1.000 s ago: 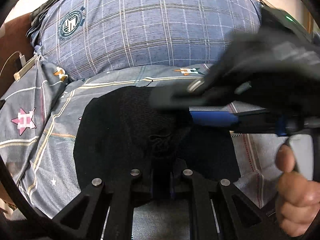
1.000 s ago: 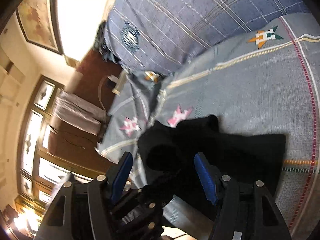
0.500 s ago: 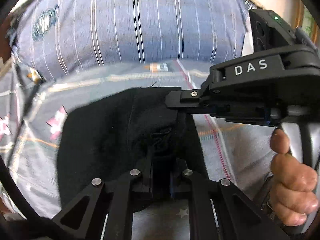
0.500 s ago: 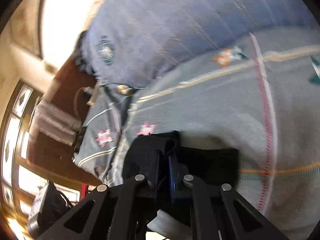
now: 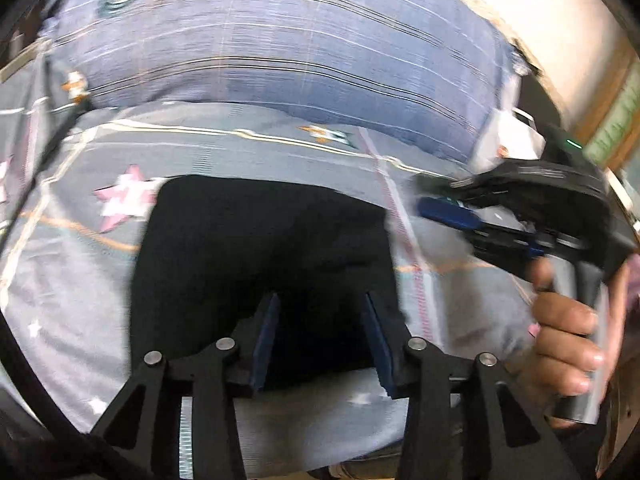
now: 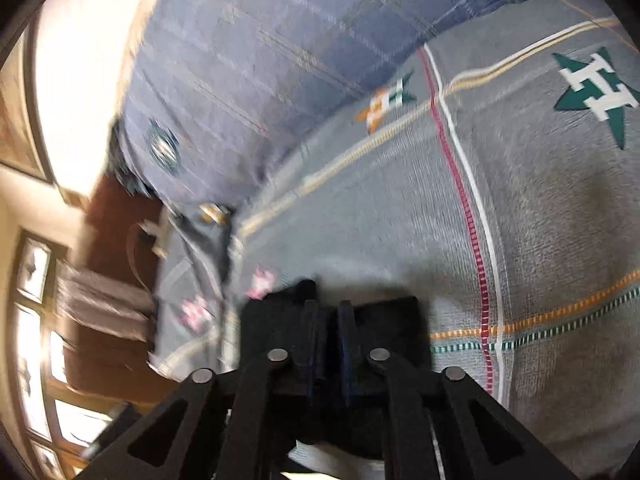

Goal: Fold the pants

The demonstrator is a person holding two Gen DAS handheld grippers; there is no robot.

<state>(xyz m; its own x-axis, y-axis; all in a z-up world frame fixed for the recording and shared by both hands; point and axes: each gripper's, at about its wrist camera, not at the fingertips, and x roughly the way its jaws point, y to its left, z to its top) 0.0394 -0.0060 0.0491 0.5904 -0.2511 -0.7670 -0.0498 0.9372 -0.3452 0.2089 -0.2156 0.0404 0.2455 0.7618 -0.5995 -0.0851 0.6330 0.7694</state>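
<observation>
The black pants (image 5: 260, 248) lie folded into a compact rectangle on the grey patterned bedspread (image 5: 240, 148). My left gripper (image 5: 322, 312) is open, its blue pads apart over the near edge of the pants. My right gripper (image 5: 424, 196) shows in the left wrist view, held by a hand at the right, off the pants' right edge. In the right wrist view the right gripper (image 6: 328, 312) has its fingers almost together over the black pants (image 6: 392, 316); I cannot tell whether cloth is between them.
A large blue plaid pillow (image 5: 280, 48) lies along the back of the bed. In the right wrist view a brown floor (image 6: 108, 216), a cable and windows (image 6: 36, 320) lie to the left of the bed.
My left gripper has opened and let go of the pants. The right gripper closed earlier and has moved off to the right of the pants. The pants now lie flatter.
</observation>
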